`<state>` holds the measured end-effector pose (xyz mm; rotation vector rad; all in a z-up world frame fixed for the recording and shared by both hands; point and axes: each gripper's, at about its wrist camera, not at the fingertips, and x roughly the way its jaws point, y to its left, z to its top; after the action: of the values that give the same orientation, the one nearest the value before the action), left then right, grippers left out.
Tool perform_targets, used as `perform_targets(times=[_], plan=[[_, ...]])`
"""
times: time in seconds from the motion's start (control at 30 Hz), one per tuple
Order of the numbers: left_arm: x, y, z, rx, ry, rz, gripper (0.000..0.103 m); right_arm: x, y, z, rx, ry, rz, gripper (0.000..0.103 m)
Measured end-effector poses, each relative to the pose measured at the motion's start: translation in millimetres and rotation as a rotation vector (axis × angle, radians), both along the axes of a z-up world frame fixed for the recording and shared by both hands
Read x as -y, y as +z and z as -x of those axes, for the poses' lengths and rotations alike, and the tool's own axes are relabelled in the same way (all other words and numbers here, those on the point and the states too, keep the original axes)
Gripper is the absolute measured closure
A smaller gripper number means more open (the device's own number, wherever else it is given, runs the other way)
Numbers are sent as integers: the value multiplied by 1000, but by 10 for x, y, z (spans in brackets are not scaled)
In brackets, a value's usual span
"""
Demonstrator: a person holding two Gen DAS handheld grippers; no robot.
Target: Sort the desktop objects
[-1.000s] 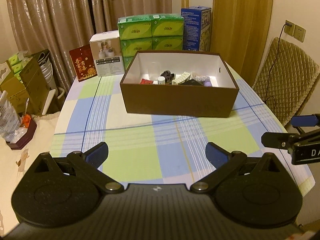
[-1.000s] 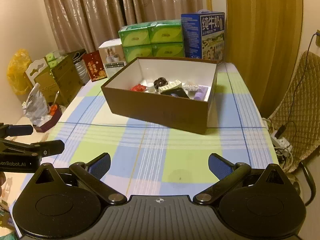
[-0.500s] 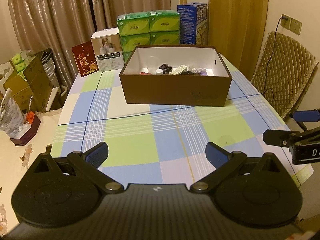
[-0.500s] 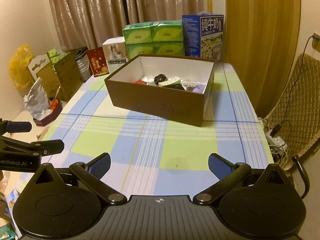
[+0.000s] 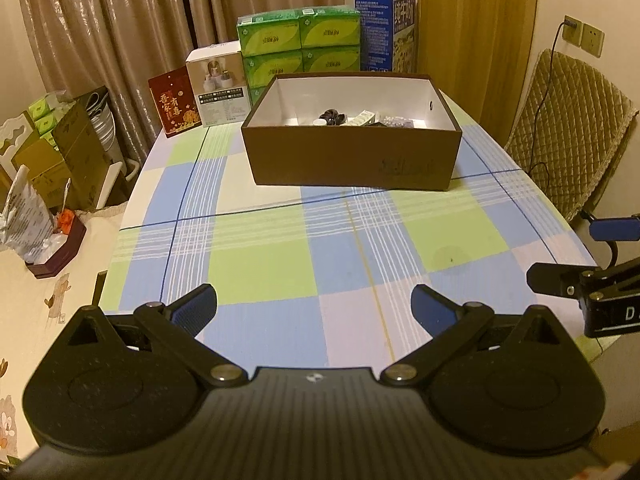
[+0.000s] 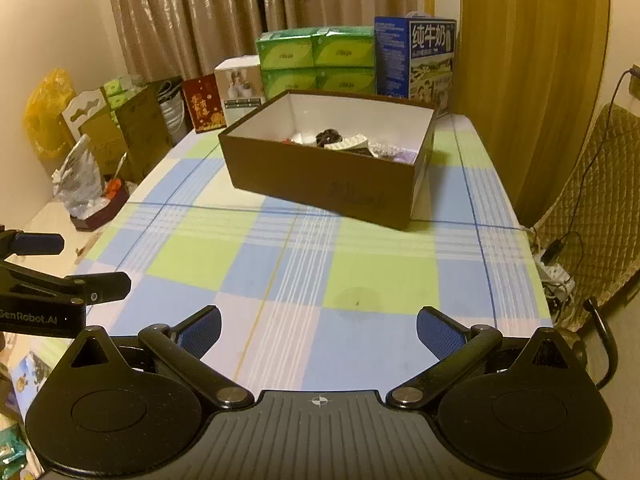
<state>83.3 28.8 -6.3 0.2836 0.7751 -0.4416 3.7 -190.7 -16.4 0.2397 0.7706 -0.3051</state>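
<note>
Both grippers, left (image 5: pixel 314 306) and right (image 6: pixel 318 330), farther back from brown box (image 5: pixel 352 160), wide apart, empty, over checked tablecloth (image 5: pixel 260 264).

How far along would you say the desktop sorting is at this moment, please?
It looks essentially finished. Done: the small items lie together inside the brown box, and no loose object shows on the checked tablecloth. In hand: nothing; the left gripper and right gripper are both open, empty and apart from the box. Left: nothing visible to sort.
</note>
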Motion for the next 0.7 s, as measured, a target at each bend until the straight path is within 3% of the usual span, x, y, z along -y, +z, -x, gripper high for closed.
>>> perform_targets(times=[0.7], plan=[[0,-120,99,-44,-1,-23,1,-59,-152,93,-55,12,-27,2]])
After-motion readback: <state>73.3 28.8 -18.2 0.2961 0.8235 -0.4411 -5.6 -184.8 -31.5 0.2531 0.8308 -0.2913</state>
